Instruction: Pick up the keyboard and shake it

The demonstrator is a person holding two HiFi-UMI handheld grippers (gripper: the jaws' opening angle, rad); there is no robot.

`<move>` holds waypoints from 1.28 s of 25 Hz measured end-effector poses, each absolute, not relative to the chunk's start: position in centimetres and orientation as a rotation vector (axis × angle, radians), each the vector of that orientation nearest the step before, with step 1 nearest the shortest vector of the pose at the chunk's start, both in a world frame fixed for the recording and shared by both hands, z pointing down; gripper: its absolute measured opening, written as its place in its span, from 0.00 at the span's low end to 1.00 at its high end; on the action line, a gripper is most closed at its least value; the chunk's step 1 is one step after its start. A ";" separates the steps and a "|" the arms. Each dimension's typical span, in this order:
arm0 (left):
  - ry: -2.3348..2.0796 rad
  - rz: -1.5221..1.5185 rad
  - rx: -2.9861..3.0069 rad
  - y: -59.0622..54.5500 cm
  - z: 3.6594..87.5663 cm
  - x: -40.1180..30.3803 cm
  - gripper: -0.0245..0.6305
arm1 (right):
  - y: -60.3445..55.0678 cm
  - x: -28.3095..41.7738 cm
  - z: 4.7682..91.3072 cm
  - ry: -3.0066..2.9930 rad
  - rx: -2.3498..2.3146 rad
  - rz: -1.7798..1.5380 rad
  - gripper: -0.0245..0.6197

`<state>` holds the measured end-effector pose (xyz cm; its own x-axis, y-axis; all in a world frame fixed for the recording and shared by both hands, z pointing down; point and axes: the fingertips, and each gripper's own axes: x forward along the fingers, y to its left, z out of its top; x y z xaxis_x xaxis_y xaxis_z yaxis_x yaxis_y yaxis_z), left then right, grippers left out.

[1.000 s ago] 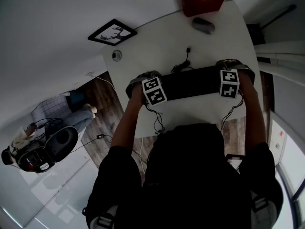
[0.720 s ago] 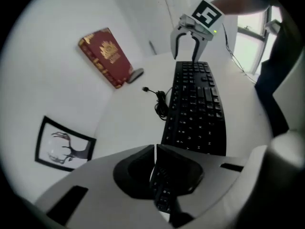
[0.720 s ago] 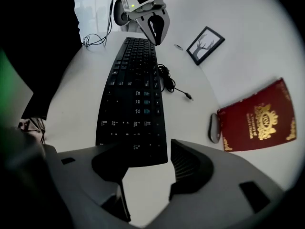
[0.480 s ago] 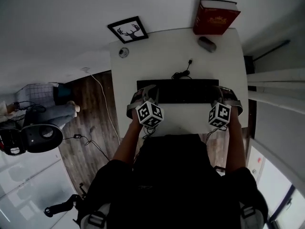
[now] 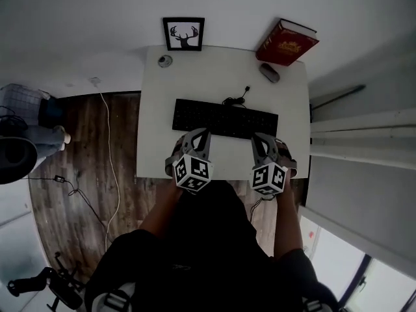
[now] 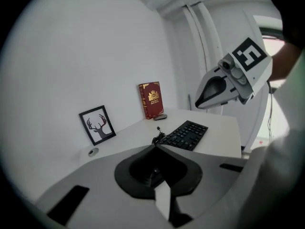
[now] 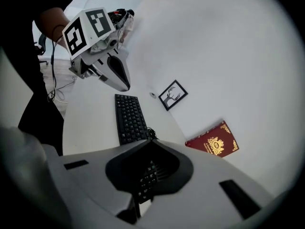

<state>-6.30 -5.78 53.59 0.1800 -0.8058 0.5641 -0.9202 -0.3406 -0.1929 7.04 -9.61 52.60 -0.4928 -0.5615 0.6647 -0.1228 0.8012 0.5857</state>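
The black keyboard [image 5: 224, 119] lies flat on the white table [image 5: 156, 155], its cable [image 5: 235, 99] coiled behind it. Nothing holds it. My left gripper [image 5: 200, 134] hovers over the keyboard's front edge near its left part, shut and empty. My right gripper [image 5: 260, 138] hovers near the right part; its jaws are closing, tips together, with nothing between them. In the left gripper view the keyboard [image 6: 186, 135] shows beyond the closed tips and the right gripper [image 6: 224, 87] hangs above it. In the right gripper view the keyboard [image 7: 127, 118] lies ahead, under the left gripper [image 7: 112, 70].
At the back of the table stand a framed deer picture [image 5: 183, 34] and a red book [image 5: 286, 42]. A grey mouse [image 5: 269, 73] and a small round object [image 5: 165, 61] lie nearby. Left of the table is wooden floor with a white cable [image 5: 107, 142] and a seated person [image 5: 45, 119].
Both grippers have left the keyboard's two ends, drawn back toward the table's front edge and inward, and closed. The keyboard rests on the table.
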 end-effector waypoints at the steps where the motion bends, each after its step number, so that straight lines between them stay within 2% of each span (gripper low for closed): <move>1: -1.688 0.831 2.251 -5.2 53.3 -6.1 0.04 | -8.8 6.8 52.2 -2.052 0.516 -0.589 0.07; 12: -1.863 0.540 2.170 -1.1 49.3 -0.3 0.04 | -3.6 7.5 47.0 -2.336 0.739 -0.461 0.07; 17: -2.029 0.474 2.136 1.5 45.8 4.2 0.04 | -1.5 12.3 43.6 -2.517 0.876 -0.364 0.07; 24: -2.022 0.375 2.153 4.7 45.0 13.5 0.04 | 2.2 20.6 41.2 -2.677 1.013 -0.250 0.07; 32: -2.018 0.363 2.237 6.9 43.2 19.2 0.04 | 5.3 25.5 38.8 -2.768 1.109 -0.228 0.07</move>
